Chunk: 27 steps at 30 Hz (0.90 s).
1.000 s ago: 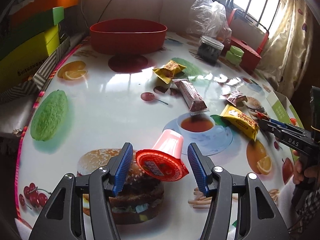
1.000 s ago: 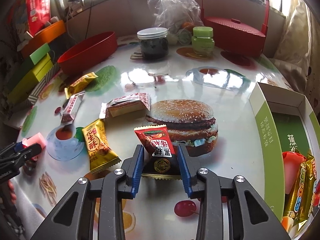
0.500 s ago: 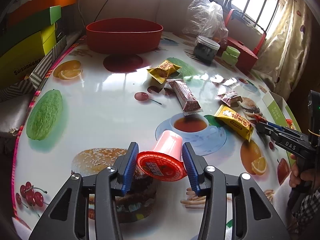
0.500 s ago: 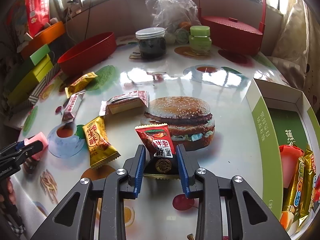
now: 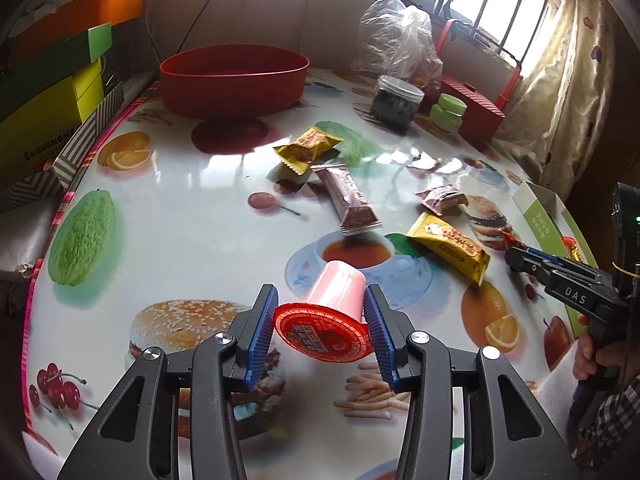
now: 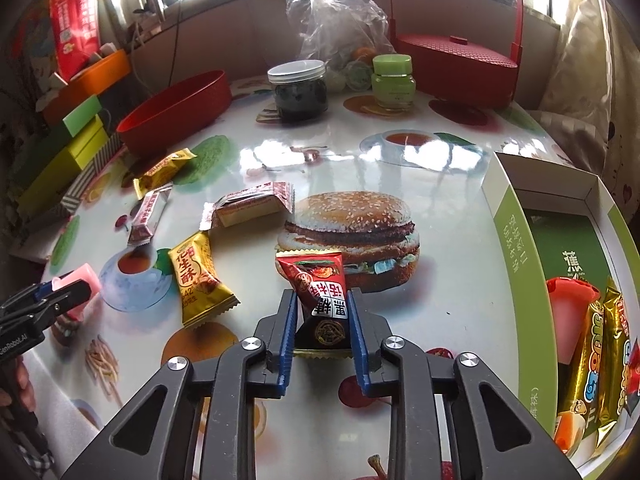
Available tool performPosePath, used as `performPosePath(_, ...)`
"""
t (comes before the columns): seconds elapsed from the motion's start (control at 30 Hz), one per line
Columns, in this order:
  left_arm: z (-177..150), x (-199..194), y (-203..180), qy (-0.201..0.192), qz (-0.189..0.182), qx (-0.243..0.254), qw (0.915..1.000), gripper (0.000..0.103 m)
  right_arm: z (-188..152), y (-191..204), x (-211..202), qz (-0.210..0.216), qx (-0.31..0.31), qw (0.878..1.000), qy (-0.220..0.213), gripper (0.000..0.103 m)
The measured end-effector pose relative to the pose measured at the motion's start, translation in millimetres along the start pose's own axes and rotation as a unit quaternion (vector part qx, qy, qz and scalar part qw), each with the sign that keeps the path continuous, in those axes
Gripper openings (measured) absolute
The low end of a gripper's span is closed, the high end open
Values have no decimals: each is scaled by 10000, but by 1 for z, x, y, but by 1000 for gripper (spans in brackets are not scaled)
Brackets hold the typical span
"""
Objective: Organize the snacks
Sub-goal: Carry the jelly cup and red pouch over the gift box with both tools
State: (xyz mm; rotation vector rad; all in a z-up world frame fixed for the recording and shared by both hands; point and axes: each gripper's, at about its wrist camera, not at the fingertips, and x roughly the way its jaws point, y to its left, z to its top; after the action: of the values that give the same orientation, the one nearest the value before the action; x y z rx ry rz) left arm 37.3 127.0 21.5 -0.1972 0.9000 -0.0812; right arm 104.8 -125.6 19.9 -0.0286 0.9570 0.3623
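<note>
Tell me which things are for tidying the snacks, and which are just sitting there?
For the job:
- pink jelly cup in the left gripper
- red-and-black packet, the right gripper closing on it
- yellow packet
- green-and-white box already holding snacks

Just sitting there:
- red bowl
- dark jar
- green jar
- red basket
- plastic bag

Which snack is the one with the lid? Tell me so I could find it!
Look at the big table with food pictures printed on it, and find the burger picture nearest you. Right above it lies a little pink jelly cup on its side, gripped between the blue pads of the left tool. It is the only cup; every other loose snack is a flat wrapper.
</note>
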Motion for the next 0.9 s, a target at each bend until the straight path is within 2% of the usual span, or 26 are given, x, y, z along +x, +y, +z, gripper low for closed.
performPosePath(0.9,16,-13,-54,-185,-359,492,9980,46,-8,-12,-38,37,206,9990,-395,23)
